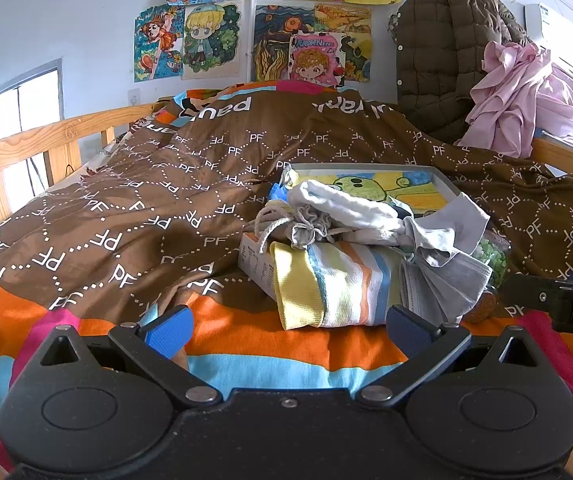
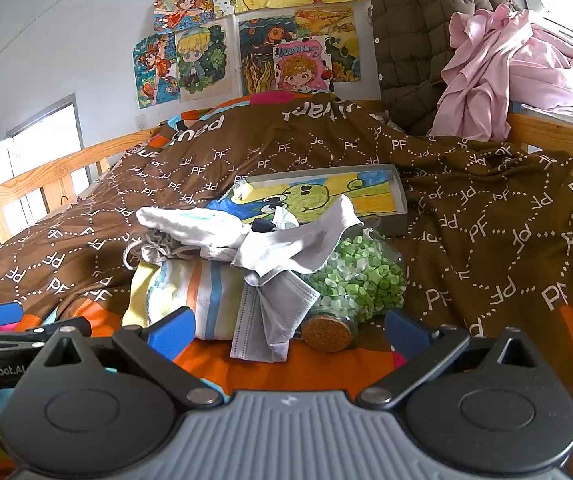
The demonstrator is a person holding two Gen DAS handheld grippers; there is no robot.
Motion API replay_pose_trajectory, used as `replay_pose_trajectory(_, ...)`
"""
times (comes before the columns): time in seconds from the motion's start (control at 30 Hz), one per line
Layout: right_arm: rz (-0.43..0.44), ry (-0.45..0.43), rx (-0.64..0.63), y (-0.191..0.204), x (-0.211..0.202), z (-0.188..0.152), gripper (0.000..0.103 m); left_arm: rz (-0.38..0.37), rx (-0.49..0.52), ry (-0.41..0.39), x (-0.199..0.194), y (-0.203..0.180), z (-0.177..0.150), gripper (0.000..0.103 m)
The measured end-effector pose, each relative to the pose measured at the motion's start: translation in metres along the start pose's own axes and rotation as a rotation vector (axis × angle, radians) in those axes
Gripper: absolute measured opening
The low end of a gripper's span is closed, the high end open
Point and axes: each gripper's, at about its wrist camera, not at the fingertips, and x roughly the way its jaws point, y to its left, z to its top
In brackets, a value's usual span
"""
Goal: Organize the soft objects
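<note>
Both grippers, left gripper (image 1: 286,326) and right gripper (image 2: 286,330), spread wide and empty above the bed's near edge.

Blue pads (image 1: 170,330) grip nothing; each tool hovers just short of the pile. Striped towel (image 1: 338,286) lies on the orange band of the quilt (image 1: 126,200), near the bed's front edge. Grey face mask (image 2: 264,320) hangs against the towel's right side. White cloth (image 2: 190,222) and a drawstring pouch (image 1: 310,226) rest on top. Cork-stoppered jar (image 2: 350,284) of green bits lies beside the mask, touching it. Behind, a framed drawing (image 2: 326,190). Wooden rail (image 1: 26,148) lines the left edge.
</note>
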Motion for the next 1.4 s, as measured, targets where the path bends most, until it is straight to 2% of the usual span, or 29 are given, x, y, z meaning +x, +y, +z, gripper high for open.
replay_pose_trajectory(0.7, 0.0, 0.0, 0.0, 0.0002, 0.0005, 0.0, 0.103, -0.002, -0.004, 0.006, 0.0013, 0.0007, -0.0028, 0.102)
replay_pose_trajectory(1.17, 0.005, -0.002, 0.002, 0.0009, 0.0006, -0.0002, 0.103, -0.079, -0.086, 0.041, 0.0038, 0.0086, -0.0041, 0.102)
replay_pose_trajectory(1.4, 0.008, -0.003, 0.003, 0.0008, 0.0, 0.0012, 0.103, -0.084, -0.091, 0.042, 0.005, 0.0096, -0.0002, 0.102)
